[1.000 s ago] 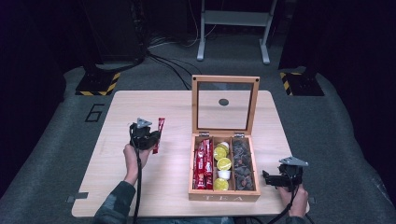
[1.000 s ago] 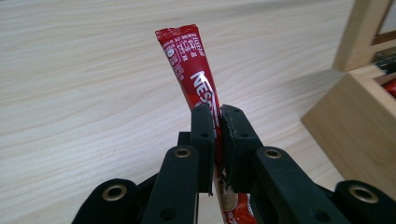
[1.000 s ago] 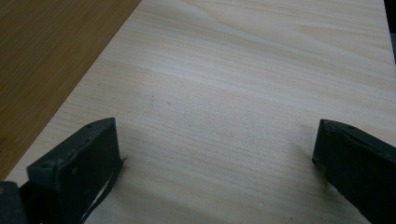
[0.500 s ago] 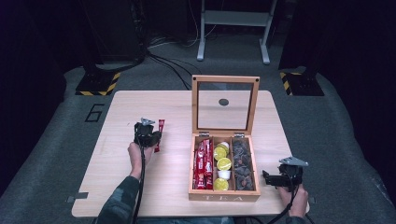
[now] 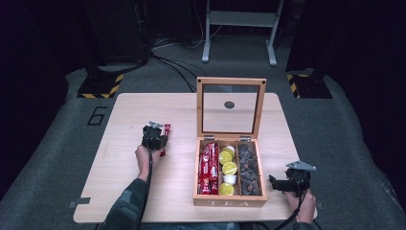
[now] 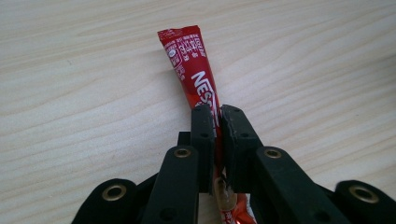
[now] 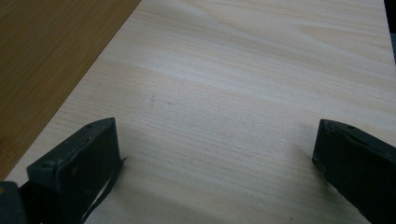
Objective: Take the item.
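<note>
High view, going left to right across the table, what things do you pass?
Left gripper shut on the red sachet → red sachets in the tea box → yellow-lidded cups → dark packets → right gripper.

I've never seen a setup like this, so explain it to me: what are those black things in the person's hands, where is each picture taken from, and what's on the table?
A person holds a hand-held black claw in each hand. One picture looks down from above; the other two come from cameras riding on each claw. The left claw is shut on a red sachet lying on the wooden table. The right claw is open over bare wood, beside an open tea box with red sachets, yellow-lidded cups and dark packets in three compartments.
</note>
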Motion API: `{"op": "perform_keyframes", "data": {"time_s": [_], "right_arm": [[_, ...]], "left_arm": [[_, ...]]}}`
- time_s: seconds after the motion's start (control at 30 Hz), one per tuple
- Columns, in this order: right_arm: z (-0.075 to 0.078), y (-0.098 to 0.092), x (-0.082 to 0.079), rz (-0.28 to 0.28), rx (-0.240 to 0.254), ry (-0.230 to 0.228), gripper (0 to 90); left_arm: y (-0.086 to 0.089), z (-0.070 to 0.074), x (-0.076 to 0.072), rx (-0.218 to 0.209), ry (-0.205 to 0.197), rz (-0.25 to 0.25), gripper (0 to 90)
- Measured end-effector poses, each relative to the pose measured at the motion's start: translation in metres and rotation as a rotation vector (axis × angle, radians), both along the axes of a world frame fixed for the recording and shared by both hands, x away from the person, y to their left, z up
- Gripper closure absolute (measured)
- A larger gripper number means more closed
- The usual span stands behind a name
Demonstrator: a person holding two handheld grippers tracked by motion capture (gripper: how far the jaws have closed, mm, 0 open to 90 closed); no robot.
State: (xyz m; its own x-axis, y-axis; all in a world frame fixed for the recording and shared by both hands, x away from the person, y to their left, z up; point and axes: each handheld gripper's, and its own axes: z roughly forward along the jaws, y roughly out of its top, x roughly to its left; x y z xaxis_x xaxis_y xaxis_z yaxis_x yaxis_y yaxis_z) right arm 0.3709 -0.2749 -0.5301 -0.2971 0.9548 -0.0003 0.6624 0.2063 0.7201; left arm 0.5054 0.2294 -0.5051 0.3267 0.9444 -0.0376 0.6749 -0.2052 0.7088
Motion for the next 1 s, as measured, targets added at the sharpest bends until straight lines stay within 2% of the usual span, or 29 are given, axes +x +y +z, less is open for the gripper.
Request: {"op": "perform_keyframes", "data": {"time_s": [0.2, 0.23, 0.33, 0.37, 0.4, 0.43, 0.57, 0.63, 0.73, 0.77, 0.83, 1.0], "right_arm": [[0.000, 0.000, 0.000, 0.000, 0.000, 0.000, 0.1], [0.000, 0.000, 0.000, 0.000, 0.001, 0.000, 0.1], [0.000, 0.000, 0.000, 0.000, 0.001, 0.001, 0.1], [0.000, 0.000, 0.000, 0.000, 0.001, 0.001, 0.0], [0.000, 0.000, 0.000, 0.000, 0.001, 0.001, 0.0], [0.000, 0.000, 0.000, 0.000, 0.001, 0.001, 0.1], [0.000, 0.000, 0.000, 0.000, 0.001, 0.001, 0.1], [0.000, 0.000, 0.000, 0.001, 0.000, 0.000, 0.1], [0.000, 0.000, 0.000, 0.000, 0.001, 0.001, 0.1], [0.000, 0.000, 0.000, 0.001, 0.000, 0.001, 0.1], [0.000, 0.000, 0.000, 0.001, 0.000, 0.000, 0.1], [0.000, 0.000, 0.000, 0.000, 0.001, 0.000, 0.1]], "left_arm": [[-0.002, -0.001, 0.002, 0.001, 0.009, 0.007, 81.7], [-0.002, -0.001, 0.001, 0.001, 0.008, 0.010, 76.7], [-0.001, 0.002, 0.000, -0.011, 0.006, 0.002, 71.9], [0.000, 0.004, -0.002, -0.025, -0.003, 0.009, 64.5], [0.000, 0.004, -0.002, -0.025, -0.003, 0.009, 61.4], [0.001, 0.005, -0.004, -0.035, -0.007, 0.009, 61.4], [0.004, 0.011, -0.010, -0.050, -0.021, -0.005, 51.6], [0.005, 0.016, -0.016, -0.062, -0.029, -0.010, 42.7], [0.007, 0.018, -0.020, -0.062, -0.036, -0.021, 38.9], [0.010, 0.021, -0.025, -0.065, -0.046, -0.027, 33.5], [0.013, 0.023, -0.030, -0.074, -0.060, -0.027, 30.4], [0.020, 0.030, -0.038, -0.063, -0.061, -0.047, 25.1]]}}
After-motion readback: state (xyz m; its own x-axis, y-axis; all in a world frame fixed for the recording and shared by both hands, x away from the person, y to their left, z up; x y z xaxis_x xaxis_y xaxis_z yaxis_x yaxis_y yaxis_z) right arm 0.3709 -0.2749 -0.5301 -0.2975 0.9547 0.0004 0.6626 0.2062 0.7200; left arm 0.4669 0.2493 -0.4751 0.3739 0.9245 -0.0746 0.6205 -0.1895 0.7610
